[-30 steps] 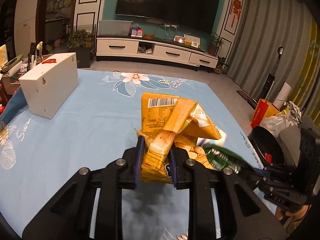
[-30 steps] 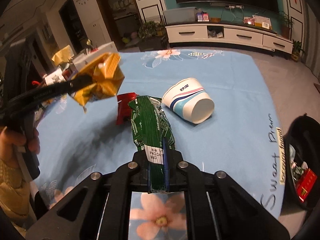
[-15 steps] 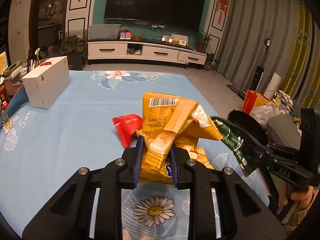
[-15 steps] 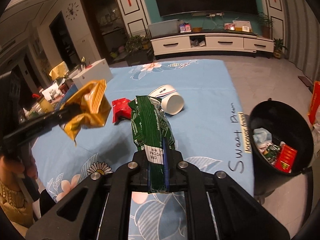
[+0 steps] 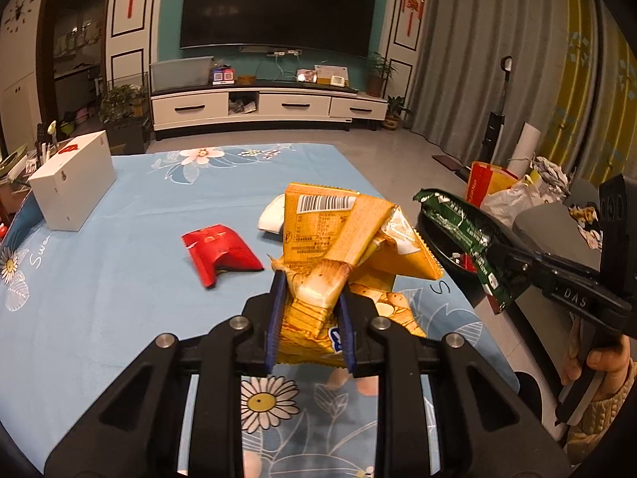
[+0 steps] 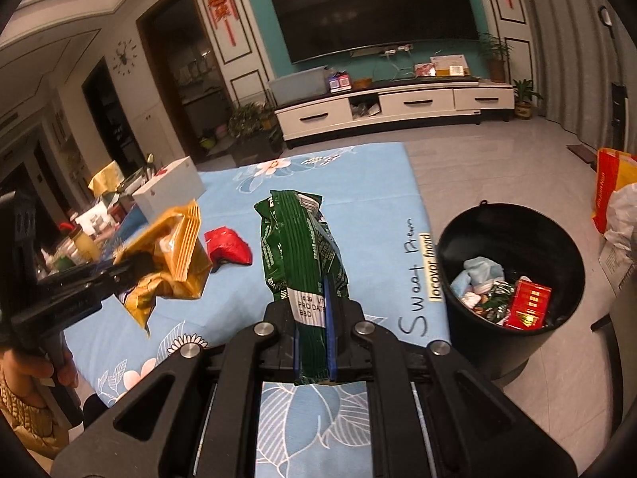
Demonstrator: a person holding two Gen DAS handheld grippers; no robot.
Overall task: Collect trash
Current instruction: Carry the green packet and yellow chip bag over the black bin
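A light blue cloth printed with flowers and script (image 5: 119, 247) covers the wide surface. Beside its right edge, on the floor, stands a round black plastic trash bin (image 6: 513, 342) with a red box, cloth and wrappers inside. At the far left of the surface sits a white rectangular box (image 5: 71, 187). The left claw (image 5: 310, 318) pinches a crumpled yellow-orange snack bag with a barcode (image 5: 338, 247), holding it up off the surface. The right claw (image 6: 314, 342) is pressed together on a dark green ribbed foil wrapper (image 6: 298, 247), which stands upright above its fingers, clear of the surface and left of the bin. A flattened red foil wrapper (image 5: 219, 247) lies on the cloth, left of the yellow bag. Behind that bag, the white rim of a paper cup (image 5: 272, 215) lying on the cloth peeks out.
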